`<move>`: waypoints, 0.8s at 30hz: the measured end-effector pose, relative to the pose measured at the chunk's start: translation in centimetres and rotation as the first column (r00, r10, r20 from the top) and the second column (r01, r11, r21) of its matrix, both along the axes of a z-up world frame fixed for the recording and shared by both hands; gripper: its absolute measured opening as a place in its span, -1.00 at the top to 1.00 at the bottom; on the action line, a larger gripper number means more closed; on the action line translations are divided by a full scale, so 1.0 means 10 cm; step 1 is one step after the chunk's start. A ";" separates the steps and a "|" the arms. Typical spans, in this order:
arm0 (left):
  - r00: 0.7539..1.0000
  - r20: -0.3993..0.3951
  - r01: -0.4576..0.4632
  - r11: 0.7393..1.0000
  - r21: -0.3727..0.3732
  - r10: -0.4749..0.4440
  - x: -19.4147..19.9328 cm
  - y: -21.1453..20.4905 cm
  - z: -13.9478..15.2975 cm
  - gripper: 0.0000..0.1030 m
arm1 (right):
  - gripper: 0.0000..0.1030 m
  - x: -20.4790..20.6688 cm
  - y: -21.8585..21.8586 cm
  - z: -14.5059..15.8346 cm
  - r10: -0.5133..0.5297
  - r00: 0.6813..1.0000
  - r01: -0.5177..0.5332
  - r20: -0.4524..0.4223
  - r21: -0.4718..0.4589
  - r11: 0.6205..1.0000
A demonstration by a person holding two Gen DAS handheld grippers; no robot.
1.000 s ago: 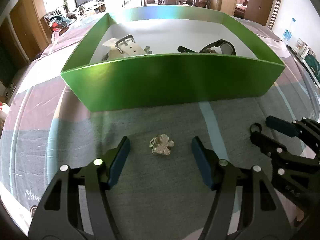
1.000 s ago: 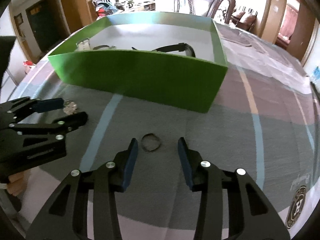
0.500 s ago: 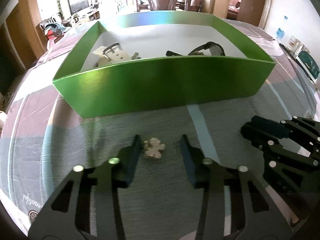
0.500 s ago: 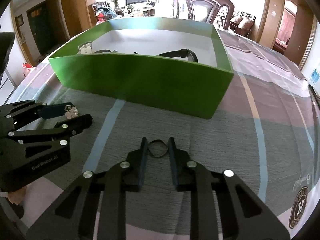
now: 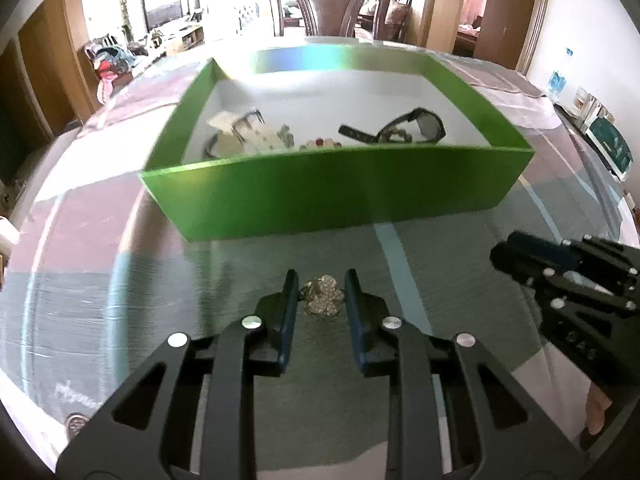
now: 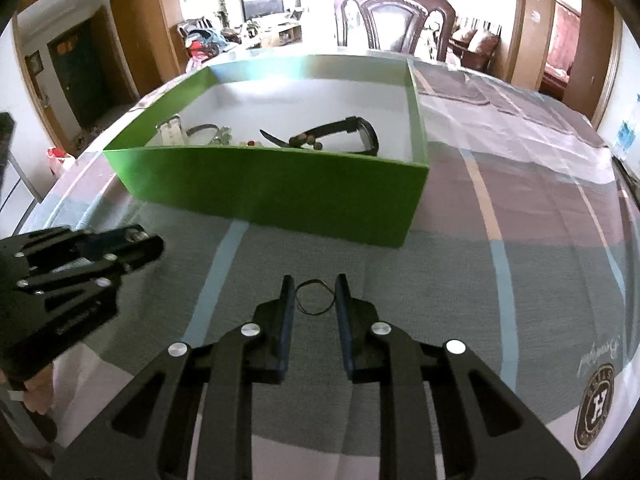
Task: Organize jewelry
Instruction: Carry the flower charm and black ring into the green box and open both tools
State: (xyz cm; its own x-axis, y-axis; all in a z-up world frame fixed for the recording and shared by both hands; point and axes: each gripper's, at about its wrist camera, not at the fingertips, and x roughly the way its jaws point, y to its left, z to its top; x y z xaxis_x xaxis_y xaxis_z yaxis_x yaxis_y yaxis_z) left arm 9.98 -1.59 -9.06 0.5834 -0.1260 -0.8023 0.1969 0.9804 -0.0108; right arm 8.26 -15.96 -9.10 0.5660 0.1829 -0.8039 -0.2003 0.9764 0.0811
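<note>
My left gripper [image 5: 320, 294] is closing on a little sparkly flower charm [image 5: 322, 301]. The charm sits right between the two blue pads [image 5: 289, 312], and they look like they touch its sides. My right gripper [image 6: 315, 298] squeezes a thin dark ring [image 6: 314, 297]. The ring sits between its pads and touches both.

Both things are low over the striped cloth [image 5: 120, 280] on the table, just in front of the big green box [image 5: 340, 196]. The near wall of the box stands between my grippers and the inside of the box. Inside I see a black watch [image 5: 416, 126], a white strap with a buckle [image 5: 248, 136] and some small beads [image 5: 320, 144]. In the right view the black watch [image 6: 348, 130] lies near the right wall of the box [image 6: 280, 184].

From the left camera I see my right gripper [image 5: 516, 258] off to the right. From the right camera I see my left gripper [image 6: 140, 246] off to the left. They are near each other but not touching. A dark wooden chair [image 5: 332, 8] stands behind the table.

A second ago both grippers were wide open, with the charm and the ring lying loose on the cloth between the fingers. Now the fingers have come in close on both. The box looks a bit farther off and I can see more of what is inside it.
</note>
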 end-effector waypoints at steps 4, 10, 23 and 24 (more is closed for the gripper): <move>0.999 0.026 0.030 0.999 -0.020 -0.029 -0.09 0.00 0.25 0.54 | 0.60 -0.06 0.07 0.12 0.041 0.999 -0.040 -0.012 0.017 0.999; 0.990 0.126 0.068 0.998 -0.013 -0.066 0.04 0.03 0.82 0.54 | 0.60 0.01 0.09 0.80 0.055 0.987 -0.051 0.150 -0.034 0.998; 0.996 0.072 -0.052 0.999 -0.006 0.053 1.50 0.06 0.62 0.54 | 0.60 1.33 0.23 0.53 -0.044 0.997 0.044 0.069 -0.001 0.999; 0.996 0.065 -0.054 0.999 -0.009 0.054 1.52 0.07 0.57 0.54 | 0.60 1.37 0.25 0.46 -0.046 0.997 0.046 0.060 -0.002 0.999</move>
